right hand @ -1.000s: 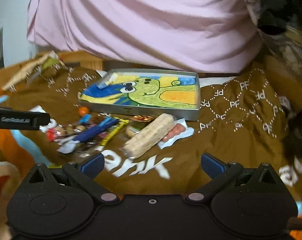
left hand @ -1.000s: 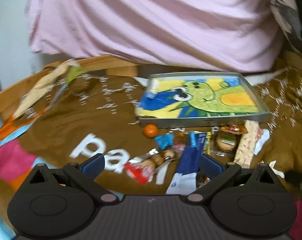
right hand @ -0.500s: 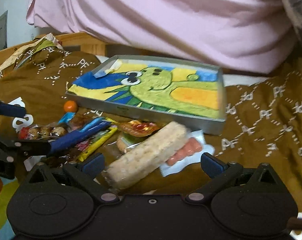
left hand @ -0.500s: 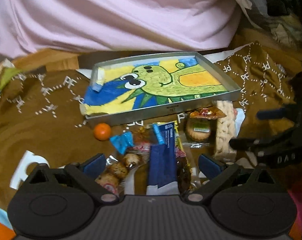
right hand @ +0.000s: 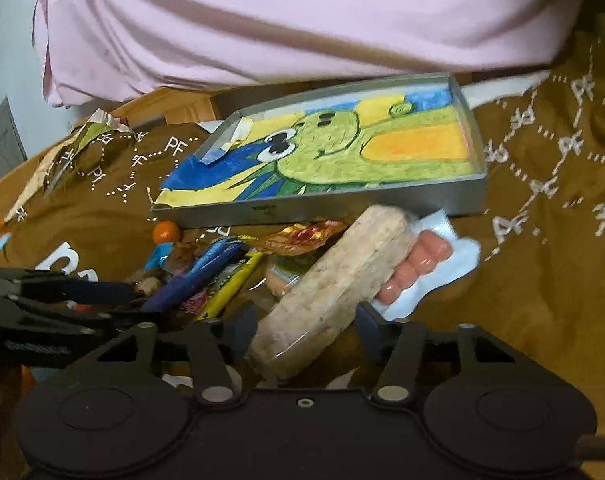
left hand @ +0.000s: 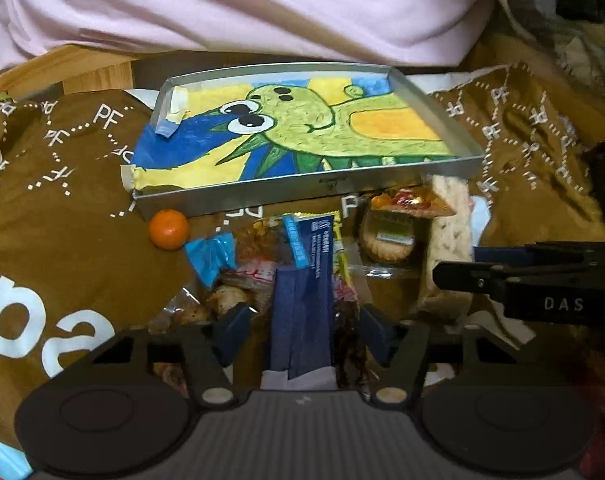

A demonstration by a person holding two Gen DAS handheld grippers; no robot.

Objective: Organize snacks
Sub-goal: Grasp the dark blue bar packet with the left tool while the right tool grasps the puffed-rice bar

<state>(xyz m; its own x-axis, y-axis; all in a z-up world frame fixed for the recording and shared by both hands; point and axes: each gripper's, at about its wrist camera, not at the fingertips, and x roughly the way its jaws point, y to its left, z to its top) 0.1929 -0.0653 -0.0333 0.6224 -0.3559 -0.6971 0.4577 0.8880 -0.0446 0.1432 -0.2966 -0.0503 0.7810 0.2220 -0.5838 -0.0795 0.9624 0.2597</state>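
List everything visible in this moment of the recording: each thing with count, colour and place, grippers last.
Shallow metal tray: one, silver, green cartoon-creature drawing inside, behind the snack pile.
Small round orange fruit: one, orange, at the tray's near-left corner.
Long dark-blue packet: one, between the left gripper's fingers.
Pale puffed-rice bar in clear wrap: one, beige, between the right gripper's fingers.
Pink sausage pack: one, right of the bar.
Round biscuit pack: one, tan.
Brown printed cloth: one, underneath.
Left gripper: open.
Right gripper: open.

Both wrist views low, facing tray (left hand: 302, 196)
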